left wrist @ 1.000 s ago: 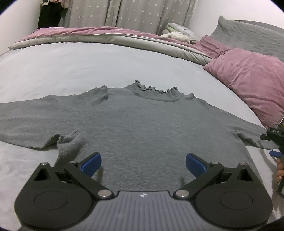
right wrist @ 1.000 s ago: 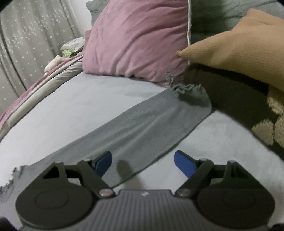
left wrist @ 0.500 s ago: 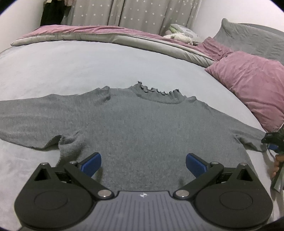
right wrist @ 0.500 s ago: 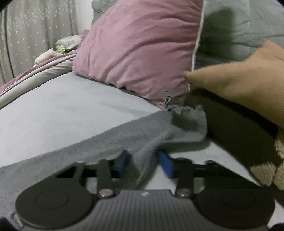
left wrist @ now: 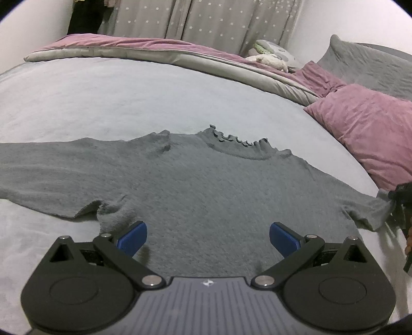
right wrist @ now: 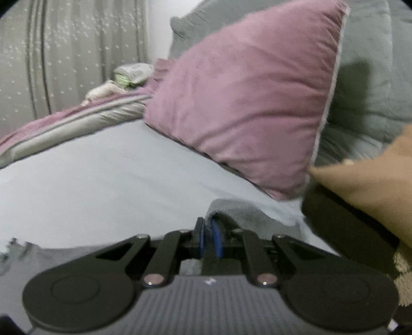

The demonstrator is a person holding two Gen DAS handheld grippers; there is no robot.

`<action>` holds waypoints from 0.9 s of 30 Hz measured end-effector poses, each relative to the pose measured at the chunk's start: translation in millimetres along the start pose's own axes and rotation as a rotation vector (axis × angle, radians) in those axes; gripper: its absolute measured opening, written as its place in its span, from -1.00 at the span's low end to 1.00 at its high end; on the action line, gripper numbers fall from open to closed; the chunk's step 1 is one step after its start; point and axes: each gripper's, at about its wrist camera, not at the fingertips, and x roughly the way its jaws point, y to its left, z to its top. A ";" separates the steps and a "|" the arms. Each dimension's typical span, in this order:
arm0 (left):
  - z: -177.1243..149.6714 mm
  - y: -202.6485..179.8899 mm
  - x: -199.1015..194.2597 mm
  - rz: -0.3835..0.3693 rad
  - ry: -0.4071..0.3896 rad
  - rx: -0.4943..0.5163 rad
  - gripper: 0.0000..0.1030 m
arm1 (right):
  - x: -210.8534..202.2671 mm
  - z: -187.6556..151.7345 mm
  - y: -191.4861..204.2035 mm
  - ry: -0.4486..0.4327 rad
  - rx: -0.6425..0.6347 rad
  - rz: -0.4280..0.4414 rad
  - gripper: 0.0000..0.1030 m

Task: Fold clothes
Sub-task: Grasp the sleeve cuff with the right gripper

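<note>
Seen from the left gripper (left wrist: pixel 207 238), a grey sweater (left wrist: pixel 206 185) lies spread flat on the pale bed sheet (left wrist: pixel 103 98), directly ahead of the blue fingertips (left wrist: pixel 132 237), its hem reaching in under them. The left gripper hovers over that hem with its jaws spread wide and nothing between them. Off to its left, one sleeve (left wrist: pixel 38 170) stretches out flat to the edge of the view. Straight ahead, beyond the body of the garment, the ruffled collar (left wrist: pixel 239 140) points away from the gripper. Further off lies a folded mauve and grey duvet (left wrist: pixel 154 51), with star-patterned curtains (left wrist: pixel 206 20) behind it. To the right, a mauve pillow (left wrist: pixel 368 126) rests near the other sleeve (left wrist: pixel 365 208), whose end is lifted off the sheet at the far right edge, where the right gripper (left wrist: pixel 401 198) shows only in part.

From the right gripper's (right wrist: pixel 209 235) own camera, its jaws are clenched on a fold of the grey sleeve cloth (right wrist: pixel 242 208), which bunches up just ahead of the blue pads (right wrist: pixel 217 238). More grey knit trails off to its lower left. The mauve pillow (right wrist: pixel 244 98) stands just ahead, a grey pillow (right wrist: pixel 373 77) behind it, and a tan garment (right wrist: pixel 373 185) lies to the right over something dark.
</note>
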 end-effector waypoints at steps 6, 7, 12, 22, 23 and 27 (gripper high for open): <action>2.5 3.4 -1.9 0.011 0.004 -0.020 0.99 | -30.8 16.0 33.7 -0.051 -0.054 0.067 -0.84; 3.0 4.0 -2.1 0.012 0.005 -0.023 0.99 | -35.4 17.9 39.9 -0.057 -0.066 0.077 -0.84; 5.0 6.5 -2.7 0.015 0.010 -0.034 0.99 | -59.0 25.8 70.4 -0.095 -0.116 0.123 -0.84; 6.8 10.9 -2.2 0.022 0.023 -0.051 0.99 | -95.3 25.0 124.9 -0.109 -0.153 0.246 -0.84; 6.8 11.2 -1.9 0.024 0.025 -0.053 0.99 | -98.1 22.7 129.8 -0.108 -0.158 0.260 -0.84; 6.7 12.9 -1.2 0.031 0.033 -0.064 0.99 | -105.8 9.7 152.0 -0.091 -0.187 0.307 -0.84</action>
